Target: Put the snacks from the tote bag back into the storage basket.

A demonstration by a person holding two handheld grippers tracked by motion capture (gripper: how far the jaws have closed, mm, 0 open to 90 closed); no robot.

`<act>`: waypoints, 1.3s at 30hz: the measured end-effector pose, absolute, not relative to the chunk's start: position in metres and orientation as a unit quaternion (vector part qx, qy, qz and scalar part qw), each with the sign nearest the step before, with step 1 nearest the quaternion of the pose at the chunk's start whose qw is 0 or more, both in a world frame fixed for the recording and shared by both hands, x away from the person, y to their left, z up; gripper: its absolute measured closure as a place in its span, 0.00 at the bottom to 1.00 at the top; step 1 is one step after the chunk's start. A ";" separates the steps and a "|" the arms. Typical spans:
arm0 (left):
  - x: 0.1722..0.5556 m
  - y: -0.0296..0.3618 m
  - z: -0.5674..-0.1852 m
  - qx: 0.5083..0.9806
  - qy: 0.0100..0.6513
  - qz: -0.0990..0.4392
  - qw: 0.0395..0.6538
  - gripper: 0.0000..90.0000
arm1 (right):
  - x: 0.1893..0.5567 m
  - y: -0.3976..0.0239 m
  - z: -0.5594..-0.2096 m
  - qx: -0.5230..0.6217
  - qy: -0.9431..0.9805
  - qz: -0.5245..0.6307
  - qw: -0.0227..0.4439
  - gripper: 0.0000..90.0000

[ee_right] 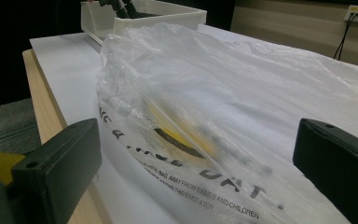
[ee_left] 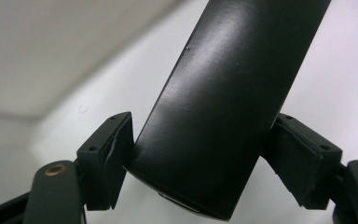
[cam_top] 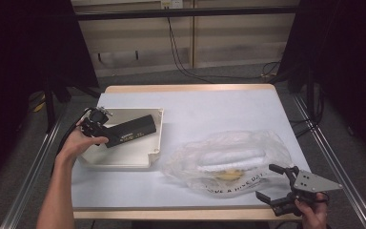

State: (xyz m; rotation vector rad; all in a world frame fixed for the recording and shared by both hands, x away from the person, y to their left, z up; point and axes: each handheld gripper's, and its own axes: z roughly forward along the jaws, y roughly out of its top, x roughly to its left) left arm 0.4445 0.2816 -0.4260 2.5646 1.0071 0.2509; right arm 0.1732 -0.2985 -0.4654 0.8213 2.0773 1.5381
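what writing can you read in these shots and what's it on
"...PLASTIC BAG AWAY FROM BABIES AND CHILDREN", then "THIS IS NOT A TOY": small print on the clear plastic bag.
"HAVE A NICE DAY": large black letters along the bag's near edge, partly creased.
Pale print on the black box in the tray: too small to read.

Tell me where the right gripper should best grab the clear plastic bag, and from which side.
Likely the loose near edge of the plastic bag, approached low from the table's front edge, where the right gripper already faces it with jaws open. The film there is crumpled and raised, clear of the yellow item inside.
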 end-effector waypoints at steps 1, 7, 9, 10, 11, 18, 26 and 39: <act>0.446 0.280 -0.427 0.911 0.355 0.088 0.188 0.29 | 0.173 -0.298 -0.465 0.296 0.749 0.554 0.213 0.01; 0.452 0.268 -0.428 0.914 0.350 0.087 0.185 0.27 | 0.173 -0.299 -0.465 0.294 0.749 0.554 0.214 0.01; 0.454 0.264 -0.430 0.911 0.358 0.088 0.186 0.25 | 0.173 -0.299 -0.465 0.293 0.750 0.553 0.214 0.01; 0.455 0.263 -0.430 0.911 0.358 0.088 0.182 0.25 | 0.173 -0.299 -0.465 0.293 0.750 0.553 0.214 0.01; 0.457 0.262 -0.430 0.914 0.355 0.090 0.176 0.24 | 0.173 -0.299 -0.465 0.292 0.750 0.553 0.214 0.01; 0.459 0.265 -0.432 0.912 0.353 0.088 0.189 0.23 | 0.173 -0.298 -0.466 0.291 0.752 0.552 0.214 0.01; 0.460 0.266 -0.437 0.899 0.369 0.093 0.216 0.16 | 0.174 -0.299 -0.466 0.295 0.750 0.552 0.213 0.01; 0.456 0.273 -0.431 0.884 0.372 0.099 0.264 0.08 | 0.176 -0.302 -0.468 0.301 0.749 0.552 0.211 0.01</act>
